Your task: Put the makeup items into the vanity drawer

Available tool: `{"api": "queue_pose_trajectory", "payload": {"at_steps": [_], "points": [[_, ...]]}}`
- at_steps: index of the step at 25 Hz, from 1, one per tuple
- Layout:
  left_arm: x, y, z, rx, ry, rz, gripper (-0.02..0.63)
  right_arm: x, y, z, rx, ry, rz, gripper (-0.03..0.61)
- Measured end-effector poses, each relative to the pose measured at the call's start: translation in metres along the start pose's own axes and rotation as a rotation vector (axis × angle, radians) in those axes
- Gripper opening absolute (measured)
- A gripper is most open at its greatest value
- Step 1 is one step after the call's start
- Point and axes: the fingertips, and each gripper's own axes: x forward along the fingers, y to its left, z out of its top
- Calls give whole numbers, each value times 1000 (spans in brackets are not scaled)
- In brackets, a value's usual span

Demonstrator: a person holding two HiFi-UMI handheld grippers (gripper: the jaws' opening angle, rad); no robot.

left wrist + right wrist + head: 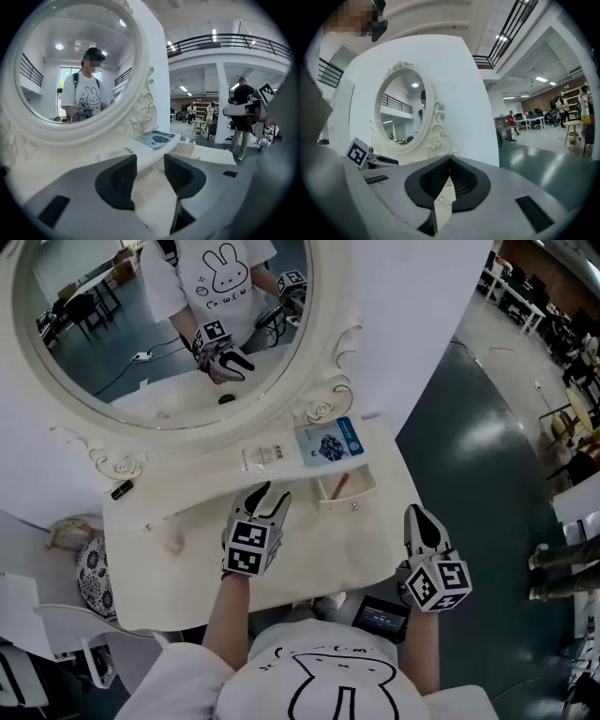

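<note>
Centre frame, over the white bench (pixel 309 549): left gripper (pixel 271 493), fingers (pixel 117 180) set wide, nothing between them. Lower right, at the bench edge: right gripper (pixel 418 514), fingers (pixel 461 180) pressed together, empty. Right of centre, open vanity drawer (pixel 349 503), reddish makeup item (pixel 339 486) inside; blue card (pixel 330 442) just above it in frame.

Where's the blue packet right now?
In the head view, the blue packet lies flat on the vanity ledge below the mirror frame, right of centre, just behind the open drawer and beside a clear sachet.
</note>
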Motion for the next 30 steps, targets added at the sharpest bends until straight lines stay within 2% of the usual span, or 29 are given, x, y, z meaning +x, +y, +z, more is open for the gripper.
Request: {"api": "queue_pose_trajectory", "payload": {"at_steps": [6, 11, 18, 30], "points": [[-31, 28, -16, -53, 0, 95, 215, 24, 32, -2, -18, 16, 107, 8], [-44, 36, -38, -89, 32, 133, 236, 34, 47, -16, -16, 54, 160, 8], [-46, 35, -85, -160, 130, 132, 287, 39, 52, -46, 7, 121, 184, 8], [-32, 29, -154, -227, 307, 165, 298, 38, 45, -95, 32, 232, 200, 8]]}}
